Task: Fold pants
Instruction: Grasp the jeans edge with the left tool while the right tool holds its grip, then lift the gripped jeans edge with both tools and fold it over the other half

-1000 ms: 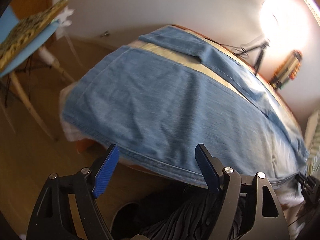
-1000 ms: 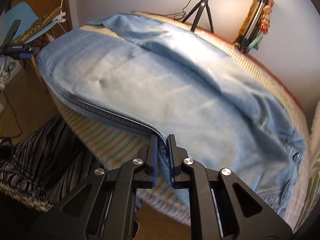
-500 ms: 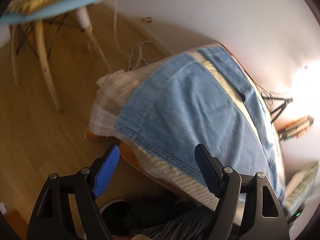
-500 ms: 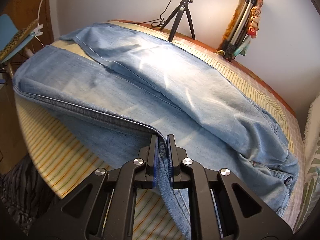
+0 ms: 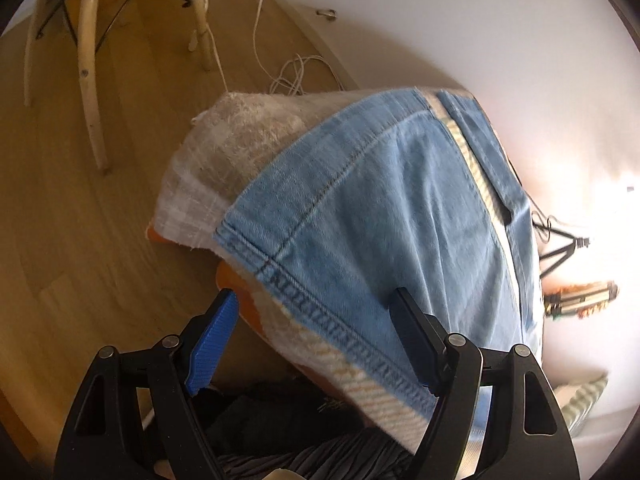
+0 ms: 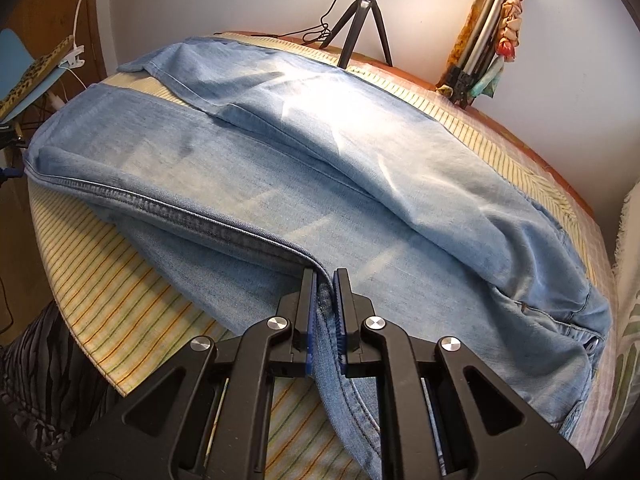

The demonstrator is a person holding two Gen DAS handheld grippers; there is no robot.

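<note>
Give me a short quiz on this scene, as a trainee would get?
1. True or false: the right claw is clamped on the jeans.
2. The left claw is: A) open, gripping nothing B) shut on a sock C) holding the tripod.
3. What stands behind the jeans under the bright lamp?

Key: 1 true; 2 A; 3 a black tripod.

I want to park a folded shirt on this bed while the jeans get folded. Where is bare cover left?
Jeans fill most of the striped cover. Free: the near-left strip between the jean seam and the bed edge, and a thin strip between the legs. The far edge is crowded by the tripod.
</note>
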